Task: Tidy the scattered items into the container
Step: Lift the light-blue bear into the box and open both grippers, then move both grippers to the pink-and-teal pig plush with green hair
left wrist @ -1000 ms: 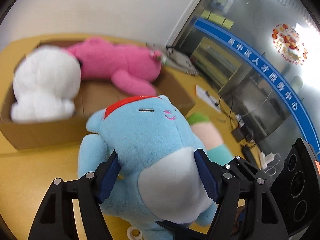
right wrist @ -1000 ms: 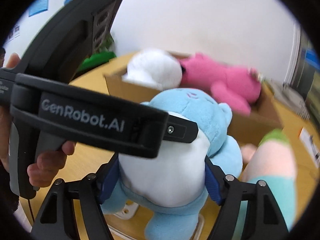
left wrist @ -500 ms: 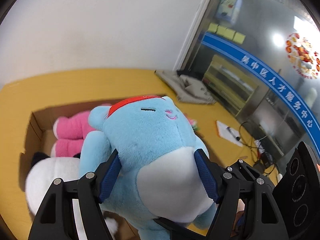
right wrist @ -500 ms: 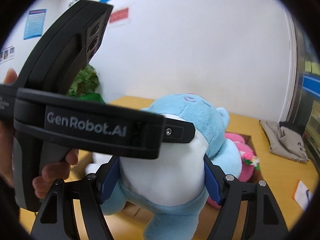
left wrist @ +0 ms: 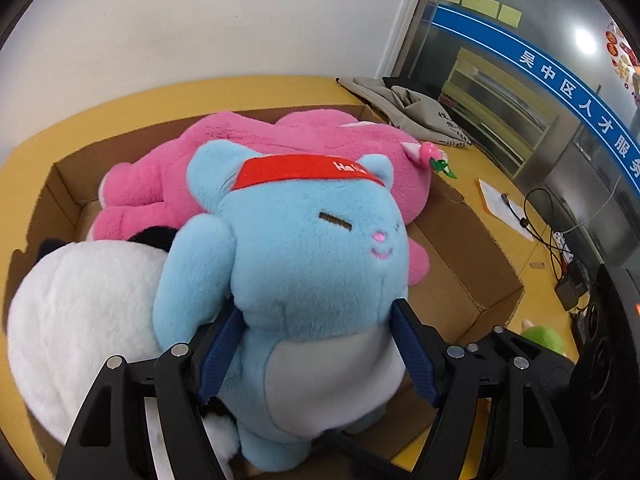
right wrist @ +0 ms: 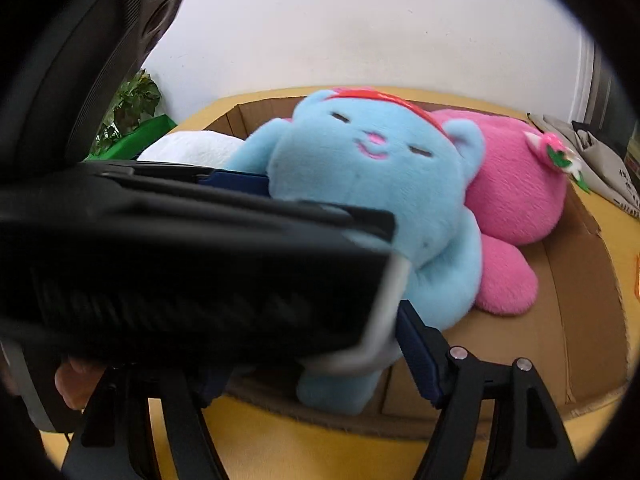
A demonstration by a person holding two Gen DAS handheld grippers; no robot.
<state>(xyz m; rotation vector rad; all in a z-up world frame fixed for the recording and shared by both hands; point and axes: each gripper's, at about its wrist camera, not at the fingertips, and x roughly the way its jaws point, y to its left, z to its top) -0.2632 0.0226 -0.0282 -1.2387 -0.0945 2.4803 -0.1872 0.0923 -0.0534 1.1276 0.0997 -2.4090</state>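
Left gripper (left wrist: 316, 354): its two blue pads squeeze the belly of the blue plush toy (left wrist: 304, 280), one pad on each side.
Right gripper (right wrist: 316, 354): its right blue pad touches the side of the same toy. Its left pad is hidden behind the other black tool, so I cannot tell if it is holding on.
Blue plush toy: it is soft and blue, with a pale grey belly, a red headband and a small pink mouth. It sits up inside the cardboard box (left wrist: 476, 256), with its feet down near the front wall.
Pink plush toy (left wrist: 280, 148): it lies in the box behind the blue one, touching it. A small strawberry bow is on its ear.
White plush toy (left wrist: 80, 300): it is big and round, with black bits. It lies in the left part of the box, pressed against the blue toy's arm.
Cardboard box: it is brown and open on top. It sits on the yellow table (left wrist: 120, 104).
Grey cloth bag (left wrist: 416, 108): it lies on the table past the box's far right corner.
Paper (left wrist: 500, 204): it lies on the table to the right of the box, with black cables near it.
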